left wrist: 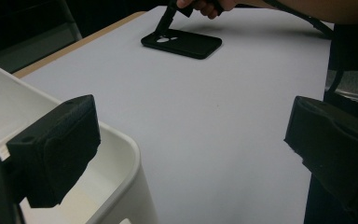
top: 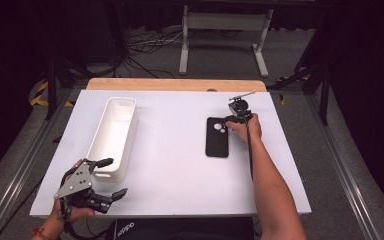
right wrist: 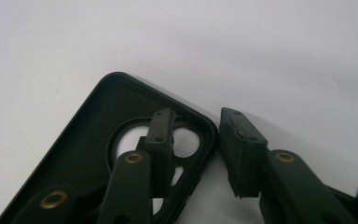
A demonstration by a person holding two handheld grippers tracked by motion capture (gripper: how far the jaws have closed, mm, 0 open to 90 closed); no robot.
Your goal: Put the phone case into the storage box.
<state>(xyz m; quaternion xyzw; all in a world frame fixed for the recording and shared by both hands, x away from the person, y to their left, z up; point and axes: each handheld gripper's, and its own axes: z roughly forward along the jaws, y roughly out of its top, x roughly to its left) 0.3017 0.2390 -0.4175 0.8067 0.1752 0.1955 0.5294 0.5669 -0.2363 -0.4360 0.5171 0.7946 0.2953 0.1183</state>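
right tongs [right wrist: 193, 149] straddle black phone case [right wrist: 84, 154] rim, one jaw inside.

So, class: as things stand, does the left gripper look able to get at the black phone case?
Probably yes. The left gripper stands open by the white bin, with bare table between it and the phone case. But the right gripper already straddles the case's edge.

White "adidas" lettering, seen upside down, on the person's black shirt [top: 180, 231].

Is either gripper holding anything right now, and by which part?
Nothing is gripped yet. The right gripper straddles the phone case wall at its camera-hole end, jaws not yet pressing. The left gripper is open.
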